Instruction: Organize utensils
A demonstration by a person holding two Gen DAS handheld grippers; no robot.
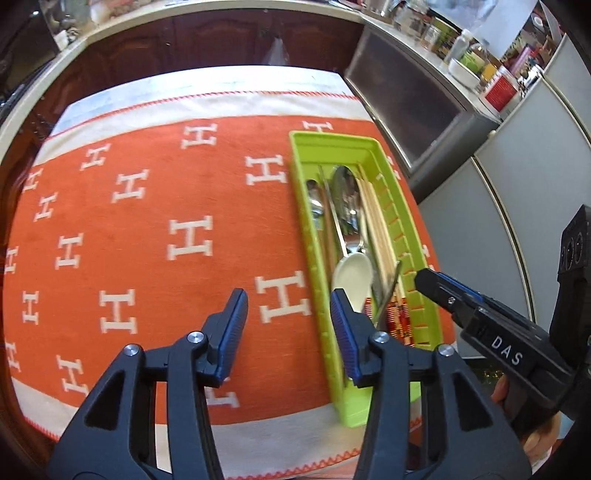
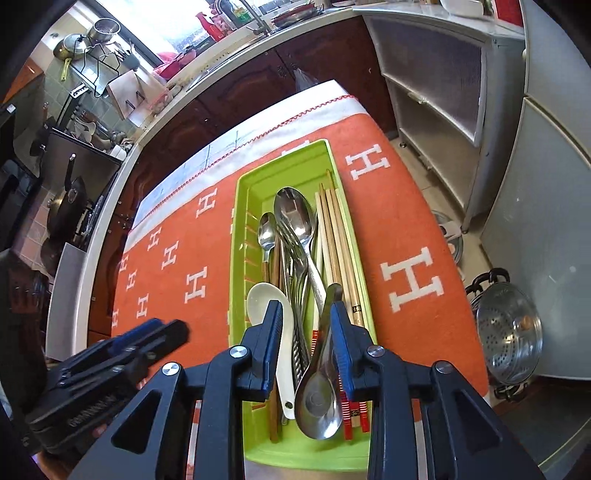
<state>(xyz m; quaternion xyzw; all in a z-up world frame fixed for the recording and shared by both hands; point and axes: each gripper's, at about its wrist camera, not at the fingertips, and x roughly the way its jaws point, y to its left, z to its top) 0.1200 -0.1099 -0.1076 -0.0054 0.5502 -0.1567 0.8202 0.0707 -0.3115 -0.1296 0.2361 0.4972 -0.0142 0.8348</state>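
Note:
A lime-green utensil tray lies on the orange cloth. It holds metal spoons, a fork, a white ceramic spoon, wooden chopsticks and a steel soup spoon. My right gripper is open over the tray's near end, its fingers on either side of the steel soup spoon's handle. My left gripper is open and empty over the cloth, just left of the tray's near end. The right gripper shows at the tray's right side in the left wrist view.
The orange cloth with white H marks covers the table. Dark cabinets and a counter stand beyond it. Grey cabinets stand on the right. A steel colander sits on the floor at right.

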